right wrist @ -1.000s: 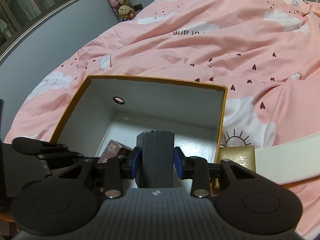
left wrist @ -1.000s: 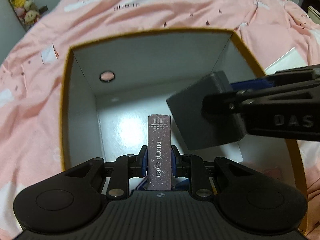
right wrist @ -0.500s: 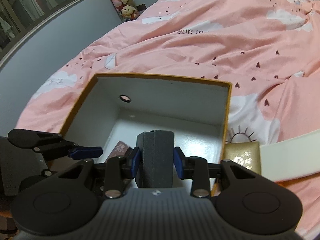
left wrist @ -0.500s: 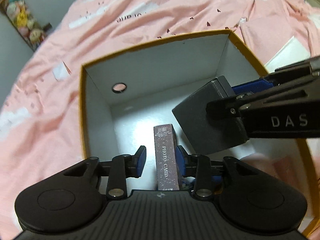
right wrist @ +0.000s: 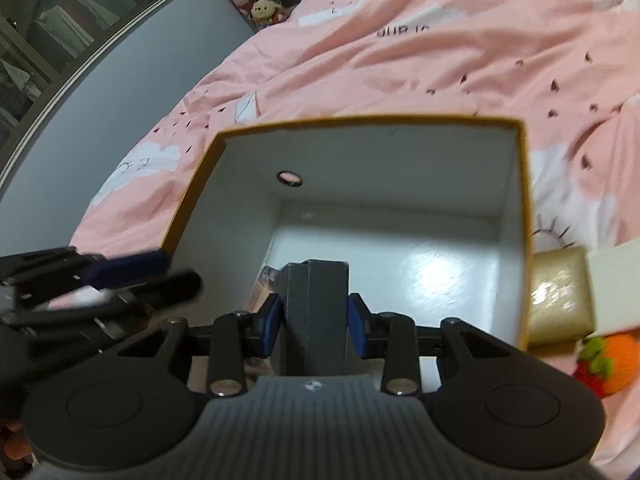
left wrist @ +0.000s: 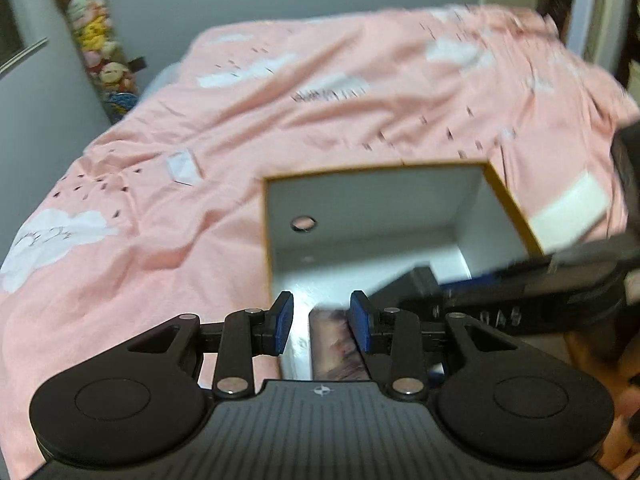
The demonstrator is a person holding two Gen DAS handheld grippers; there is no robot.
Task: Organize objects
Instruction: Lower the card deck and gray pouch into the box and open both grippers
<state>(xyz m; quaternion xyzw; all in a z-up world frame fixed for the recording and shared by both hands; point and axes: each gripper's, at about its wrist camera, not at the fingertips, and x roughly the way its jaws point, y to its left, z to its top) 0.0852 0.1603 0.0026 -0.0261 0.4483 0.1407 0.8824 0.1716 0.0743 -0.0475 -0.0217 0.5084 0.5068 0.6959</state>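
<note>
Two grippers at the box [right wrist: 520,216] rim; left gripper [left wrist: 320,320] parted, empty; right gripper [right wrist: 314,316] clamping dark block [right wrist: 316,300], bare floor rightward

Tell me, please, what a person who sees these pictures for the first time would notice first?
The eye goes first to the open box, white inside with a mustard-yellow rim, standing on the pink cloud-print duvet. Right over it, the right gripper is clamped on a dark grey box, while the left gripper is open just above the glittery photo card box lying inside. To the right of the open box lie a small gold box and a knitted strawberry.
</note>
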